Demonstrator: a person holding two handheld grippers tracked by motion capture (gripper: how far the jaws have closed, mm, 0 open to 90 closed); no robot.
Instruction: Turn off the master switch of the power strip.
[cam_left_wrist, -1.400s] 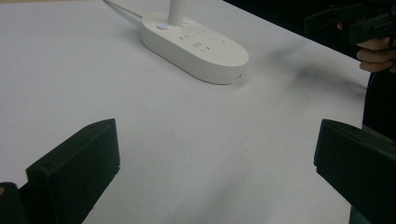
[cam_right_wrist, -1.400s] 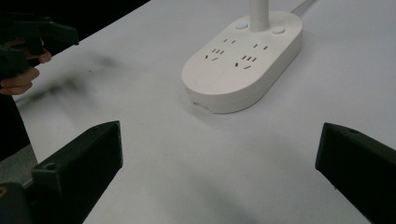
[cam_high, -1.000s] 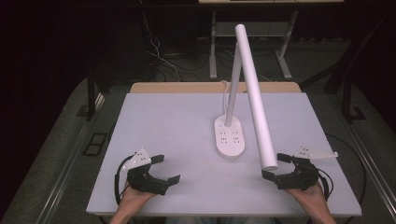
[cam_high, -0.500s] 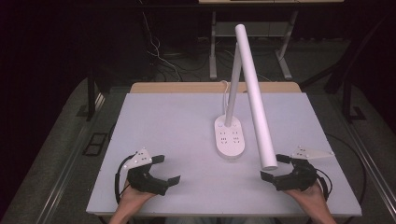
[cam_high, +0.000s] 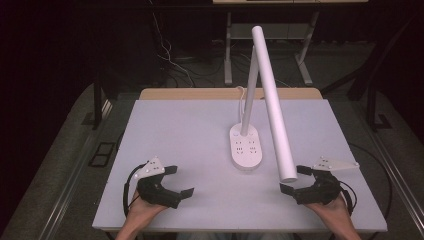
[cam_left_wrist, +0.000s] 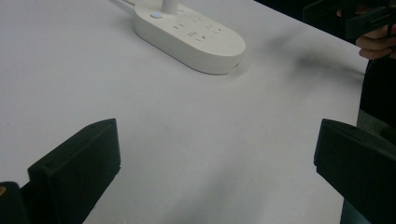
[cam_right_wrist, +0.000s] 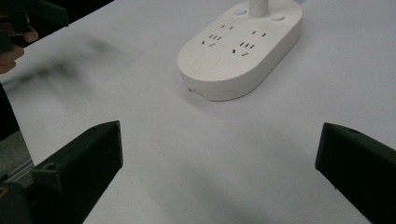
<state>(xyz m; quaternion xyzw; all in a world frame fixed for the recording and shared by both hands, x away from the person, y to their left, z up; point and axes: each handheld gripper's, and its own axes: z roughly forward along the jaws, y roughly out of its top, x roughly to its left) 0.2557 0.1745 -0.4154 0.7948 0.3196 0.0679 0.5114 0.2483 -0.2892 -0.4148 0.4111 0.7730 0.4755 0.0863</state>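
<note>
A white desk lamp stands mid-table on an oval base (cam_high: 245, 148) with sockets on top. Its long tube head (cam_high: 272, 107) slants down toward the front right. My left gripper (cam_high: 181, 181) rests open at the front left of the table, nothing between its jaws. My right gripper (cam_high: 294, 180) lies open at the front right, just under the tube's lower end. In the left gripper view the open left gripper (cam_left_wrist: 217, 140) faces the base (cam_left_wrist: 189, 32). In the right gripper view the open right gripper (cam_right_wrist: 222, 144) faces the base (cam_right_wrist: 240, 51) over bare table.
The white table (cam_high: 185, 130) has a wooden strip (cam_high: 200, 93) along its far edge. The lamp's cord (cam_high: 241, 95) runs off the back. Dark floor, cables and desk legs (cam_high: 228, 55) lie beyond. The other hand (cam_left_wrist: 376, 44) appears at the left gripper view's top right.
</note>
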